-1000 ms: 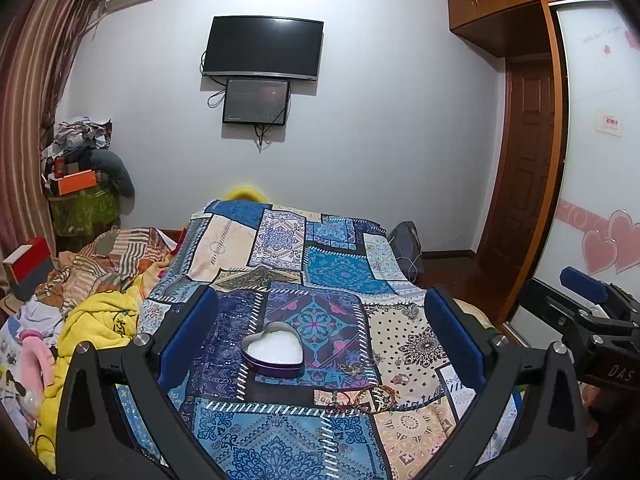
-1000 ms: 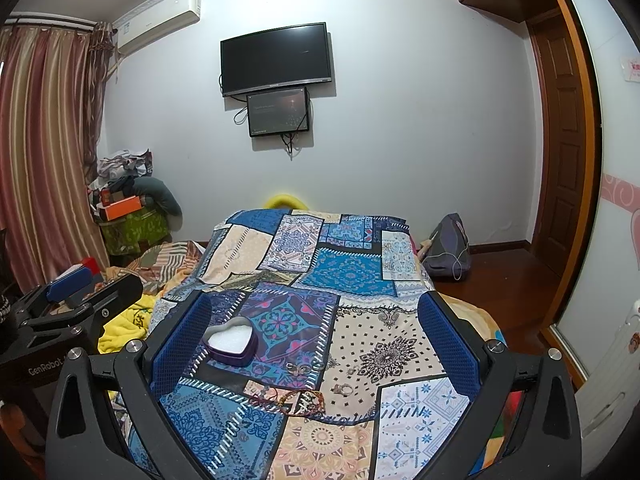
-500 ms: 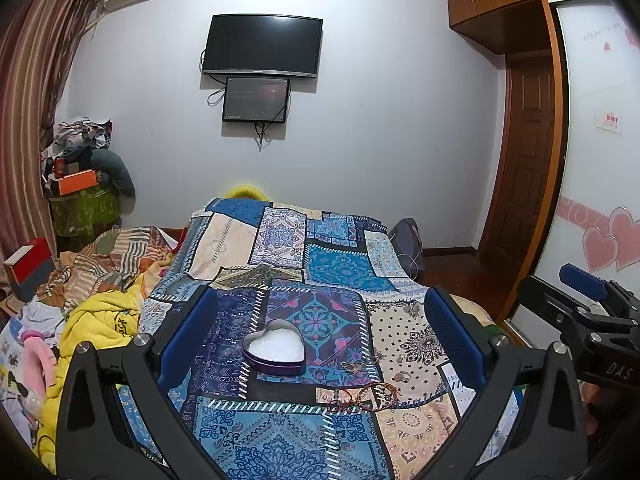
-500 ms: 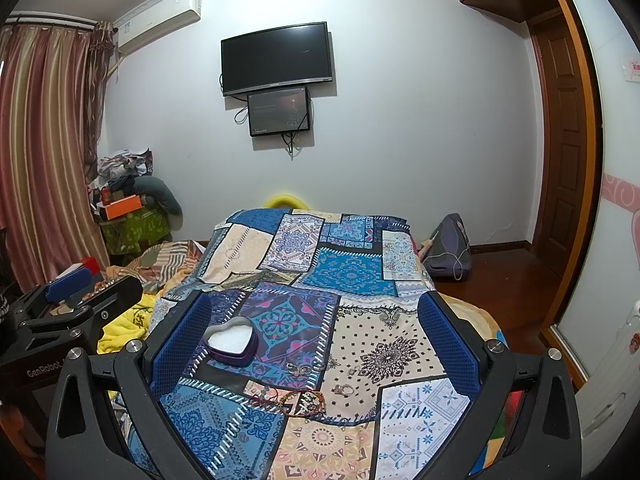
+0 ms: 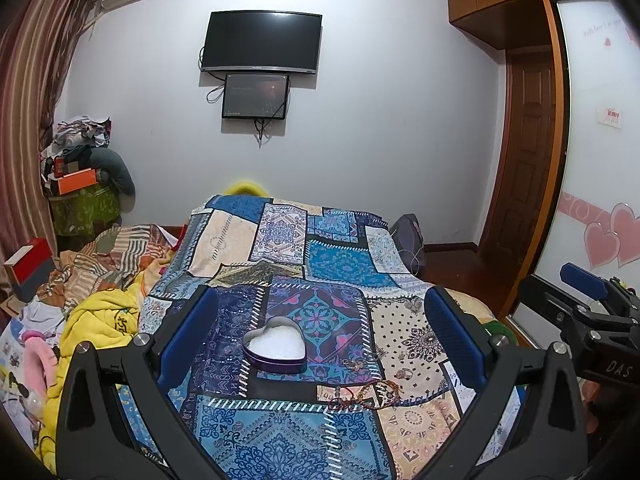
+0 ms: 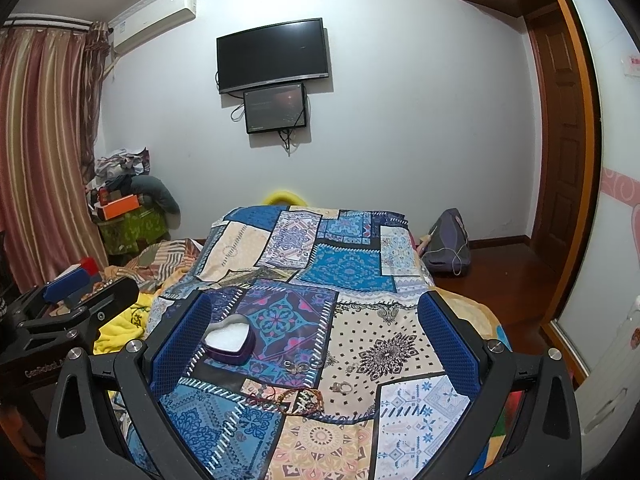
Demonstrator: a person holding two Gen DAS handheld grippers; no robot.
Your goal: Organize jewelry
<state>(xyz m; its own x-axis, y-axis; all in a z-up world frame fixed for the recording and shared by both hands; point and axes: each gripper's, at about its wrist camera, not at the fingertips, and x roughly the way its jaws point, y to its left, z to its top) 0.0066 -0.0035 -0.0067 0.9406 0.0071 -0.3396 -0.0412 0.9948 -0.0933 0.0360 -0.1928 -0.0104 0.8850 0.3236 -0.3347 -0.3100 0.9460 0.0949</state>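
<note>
A purple heart-shaped tin (image 5: 275, 349) with a white lining sits open on the patchwork bedspread (image 5: 344, 264); it also shows in the right wrist view (image 6: 229, 340). Beaded bracelets (image 5: 366, 394) and small rings (image 5: 402, 374) lie loose to its right; the bracelets (image 6: 292, 396) and rings (image 6: 340, 387) also show in the right wrist view. My left gripper (image 5: 322, 334) is open and empty above the tin. My right gripper (image 6: 314, 340) is open and empty above the jewelry.
A pile of yellow and striped blankets (image 5: 92, 304) lies left of the bed. A grey bag (image 6: 446, 240) sits on the floor at the right. A TV (image 5: 262, 42) hangs on the far wall. A wooden door (image 5: 528, 152) stands at right.
</note>
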